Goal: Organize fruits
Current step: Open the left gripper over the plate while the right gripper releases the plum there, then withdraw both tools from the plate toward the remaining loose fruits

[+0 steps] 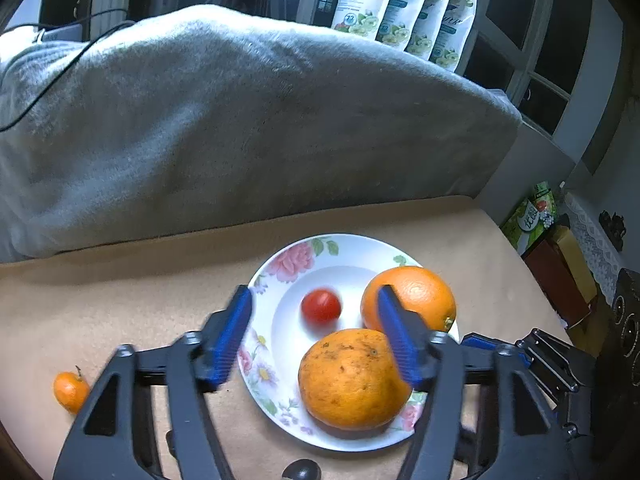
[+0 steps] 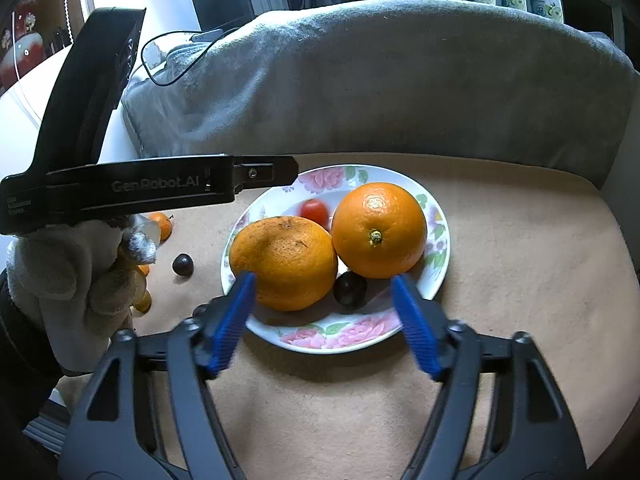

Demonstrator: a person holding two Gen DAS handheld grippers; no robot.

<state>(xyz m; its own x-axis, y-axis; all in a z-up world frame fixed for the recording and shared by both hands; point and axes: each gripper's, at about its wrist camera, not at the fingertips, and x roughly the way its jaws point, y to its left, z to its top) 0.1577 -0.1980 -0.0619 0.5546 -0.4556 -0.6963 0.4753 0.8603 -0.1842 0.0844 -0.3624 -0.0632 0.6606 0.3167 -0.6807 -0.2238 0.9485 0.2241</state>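
A flower-patterned plate (image 1: 280, 280) (image 2: 340, 340) sits on the tan tabletop. It holds a rough-skinned orange (image 1: 348, 376) (image 2: 284, 262), a smooth orange (image 1: 416, 296) (image 2: 378, 230), a small red tomato (image 1: 321, 306) (image 2: 315, 210) and a dark grape (image 2: 350, 288). My left gripper (image 1: 314, 294) hangs open over the plate; the tomato lies below the gap, untouched. My right gripper (image 2: 324, 280) stands open at the plate's near rim, and the grape lies free between its fingers. A small kumquat (image 1: 71, 390) (image 2: 162, 224) and another dark grape (image 2: 183, 264) lie on the table left of the plate.
A gloved hand (image 2: 60, 280) holds the left tool's black housing (image 2: 120, 188) left of the plate, with more small fruit (image 2: 143, 302) beside it. A grey blanket-covered backrest (image 1: 240, 120) rises behind the table. Packets (image 1: 400, 12) stand beyond it. Boxes (image 1: 560, 264) sit off the right edge.
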